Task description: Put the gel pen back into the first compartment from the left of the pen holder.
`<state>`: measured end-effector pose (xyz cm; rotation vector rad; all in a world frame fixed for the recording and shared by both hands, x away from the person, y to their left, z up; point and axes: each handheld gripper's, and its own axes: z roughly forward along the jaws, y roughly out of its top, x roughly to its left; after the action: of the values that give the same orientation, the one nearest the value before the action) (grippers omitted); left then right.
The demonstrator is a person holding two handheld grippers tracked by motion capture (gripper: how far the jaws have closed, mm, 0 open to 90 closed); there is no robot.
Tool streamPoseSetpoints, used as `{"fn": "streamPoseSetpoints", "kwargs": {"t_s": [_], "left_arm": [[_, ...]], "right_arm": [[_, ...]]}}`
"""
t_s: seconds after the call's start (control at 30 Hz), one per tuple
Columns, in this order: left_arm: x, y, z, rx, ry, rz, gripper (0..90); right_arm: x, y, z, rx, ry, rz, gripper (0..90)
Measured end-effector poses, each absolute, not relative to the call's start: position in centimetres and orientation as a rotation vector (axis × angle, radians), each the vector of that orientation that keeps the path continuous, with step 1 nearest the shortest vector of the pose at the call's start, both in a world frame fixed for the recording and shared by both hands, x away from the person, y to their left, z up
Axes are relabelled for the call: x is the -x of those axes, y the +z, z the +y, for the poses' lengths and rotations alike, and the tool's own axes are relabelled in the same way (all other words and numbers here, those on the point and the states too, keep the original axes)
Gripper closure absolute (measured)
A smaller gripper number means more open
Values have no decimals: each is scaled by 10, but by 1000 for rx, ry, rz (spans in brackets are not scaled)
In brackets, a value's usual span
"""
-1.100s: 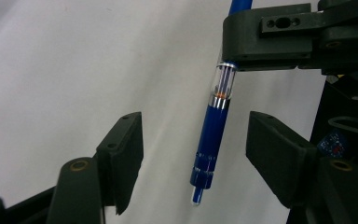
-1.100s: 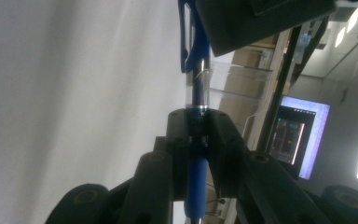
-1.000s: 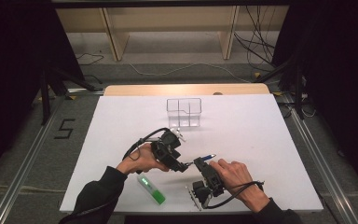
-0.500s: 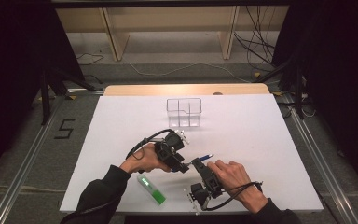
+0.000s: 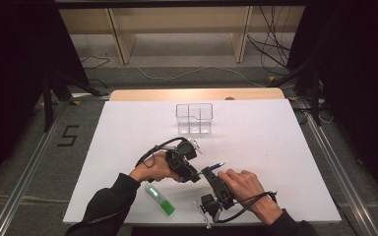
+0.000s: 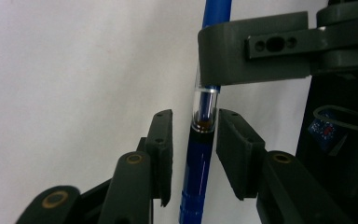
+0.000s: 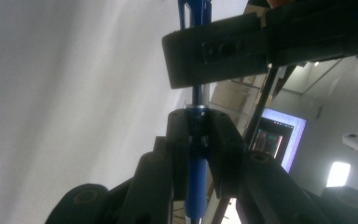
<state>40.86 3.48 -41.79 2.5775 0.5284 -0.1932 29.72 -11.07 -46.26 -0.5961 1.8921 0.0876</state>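
A blue pen [image 5: 218,166] is lifted just over the white table [image 5: 275,147], held near its middle by my right gripper [image 5: 207,173], which is shut on it. In the right gripper view the pads [image 7: 179,144] clamp the pen's barrel [image 7: 196,182]. My left gripper [image 5: 193,177] reaches in from the left, its jaws on either side of the same pen [image 6: 199,158]. They have just been closing on it. Thin gaps still separate the left gripper's pads [image 6: 162,149] from the barrel, so the left gripper [image 6: 193,119] is open around it.
A green marker [image 5: 160,199] lies on the table near the front edge, below my left hand. A clear divided organizer [image 5: 194,118] stands at the back middle. Each gripper's jaw crosses the top of the other's view.
The left gripper has shifted slightly toward the right hand and drawn its jaws in around the pen. The right gripper and the pen have stayed put.
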Motion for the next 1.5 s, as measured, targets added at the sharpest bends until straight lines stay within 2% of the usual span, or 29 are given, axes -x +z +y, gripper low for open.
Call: {"fn": "streamPoseSetpoints", "kwargs": {"t_s": [0.57,0.9,1.07,1.23,1.37,1.43,1.5], "left_arm": [[-408,-420,32,-2579,-243,503,779],[-408,-420,32,-2590,-247,480,791],[-411,-416,38,-2563,-231,505,792],[-416,-411,49,-2521,-200,560,792],[-423,-409,58,-2486,-155,604,791],[-425,-408,63,-2461,-127,629,791],[-426,-406,67,-2431,-97,661,790]], "right_arm": [[-295,-464,-110,628,91,1883,802],[-294,-463,-110,638,79,1892,788],[-293,-457,-112,618,91,1899,606],[-289,-445,-118,536,209,1909,510],[-291,-437,-125,369,300,1989,436],[-295,-435,-127,229,331,2044,353],[-299,-432,-130,76,358,2124,333]]}}
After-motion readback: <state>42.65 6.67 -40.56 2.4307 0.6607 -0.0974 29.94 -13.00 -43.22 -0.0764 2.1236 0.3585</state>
